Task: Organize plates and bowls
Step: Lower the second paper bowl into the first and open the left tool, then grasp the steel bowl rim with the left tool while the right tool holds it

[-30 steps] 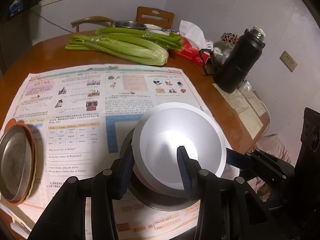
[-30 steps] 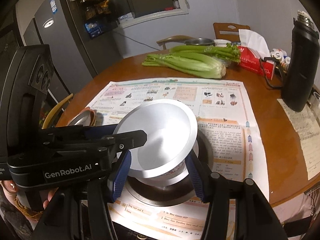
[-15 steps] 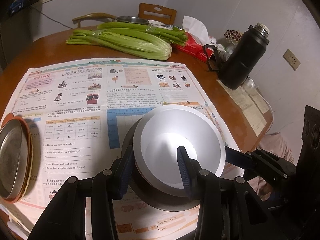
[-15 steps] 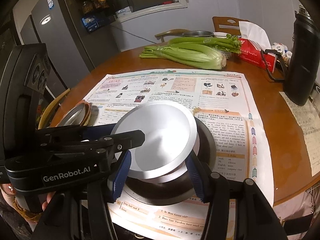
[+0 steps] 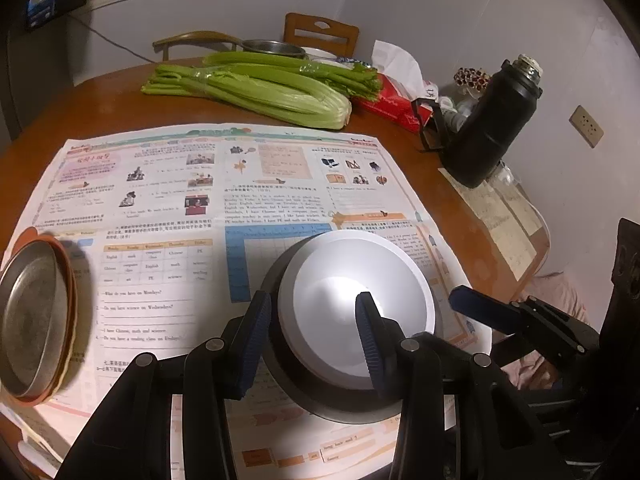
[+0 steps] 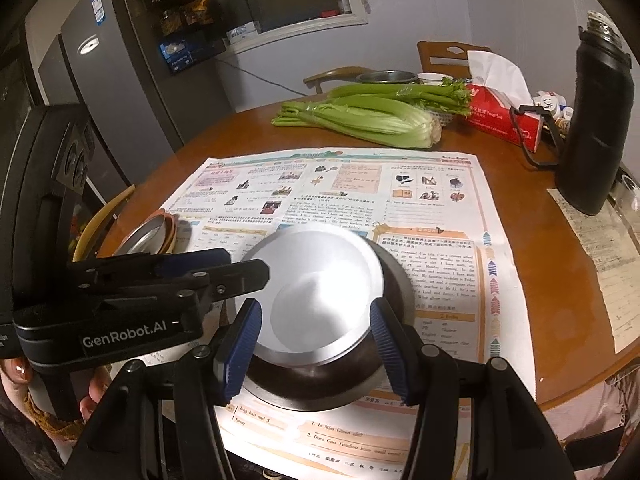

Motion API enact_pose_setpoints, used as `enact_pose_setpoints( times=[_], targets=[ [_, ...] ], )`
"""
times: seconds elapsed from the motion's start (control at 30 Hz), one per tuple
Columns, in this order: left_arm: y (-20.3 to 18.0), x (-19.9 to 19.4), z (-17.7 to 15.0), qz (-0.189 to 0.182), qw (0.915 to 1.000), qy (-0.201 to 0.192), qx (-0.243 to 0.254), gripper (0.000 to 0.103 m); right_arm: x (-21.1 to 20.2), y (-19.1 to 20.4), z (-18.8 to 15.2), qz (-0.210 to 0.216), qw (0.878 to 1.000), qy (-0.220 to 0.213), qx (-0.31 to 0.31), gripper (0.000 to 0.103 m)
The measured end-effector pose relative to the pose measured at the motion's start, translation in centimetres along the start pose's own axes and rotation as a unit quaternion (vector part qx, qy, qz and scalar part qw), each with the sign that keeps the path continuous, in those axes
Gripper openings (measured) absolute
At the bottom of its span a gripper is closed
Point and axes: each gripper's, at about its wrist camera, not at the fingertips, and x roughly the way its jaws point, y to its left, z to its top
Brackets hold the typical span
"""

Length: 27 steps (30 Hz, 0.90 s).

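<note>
Straddling the near rim of the bowl point(image 5: 356, 308) at lower centre, the left gripper point(image 5: 310, 334) fingers point(image 5: 256, 340) have just been opening slightly; the right gripper point(image 6: 316, 344) fingers flank it, ungripped.

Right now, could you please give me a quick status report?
Left gripper astride silver bowl rim, jaws just opening. Right gripper flanking it, grip unclear. Bowl nested in dark bowl. Nothing blocking.

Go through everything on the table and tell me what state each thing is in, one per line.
Silver bowl: upright, nested in dark bowl.
Left gripper: fingers straddle silver bowl's rim.
Right gripper: fingers astride both bowls.
Metal plate: stacked on orange dish.
Flask: upright, capped.
Celery: lying, wrapped.
</note>
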Motion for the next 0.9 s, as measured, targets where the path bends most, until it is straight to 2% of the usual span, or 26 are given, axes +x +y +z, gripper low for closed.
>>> enact_pose_setpoints(
  times=[0.27,0.5,0.73,0.8,0.9],
  targets=[
    [1.0,-0.8,0.4,0.015,0.9998,-0.009,-0.012,0.046,-1.3,-1.2,0.5,-0.006,1.0,-0.016,0.012,0.056],
    [2.4,0.2,0.4,-0.004,0.9987,0.01,-0.049,0.048,-1.4,-3.2,0.6,-0.011,0.999,-0.014,0.04,0.057],
    [3.4,0.9,0.2,-0.018,0.9967,0.02,-0.076,0.049,-0.5,-4.8,0.3,0.011,0.998,0.002,0.07,0.058],
    [3.6,1.3,0.1,-0.031,0.9957,0.029,-0.083,0.049,-0.2,-5.1,0.2,0.02,0.997,0.009,0.076,0.06],
    [3.5,1.8,0.0,-0.03,0.9955,0.035,-0.083,0.049,0.4,-5.6,0.1,0.042,0.995,0.019,0.092,0.061]
  ],
)
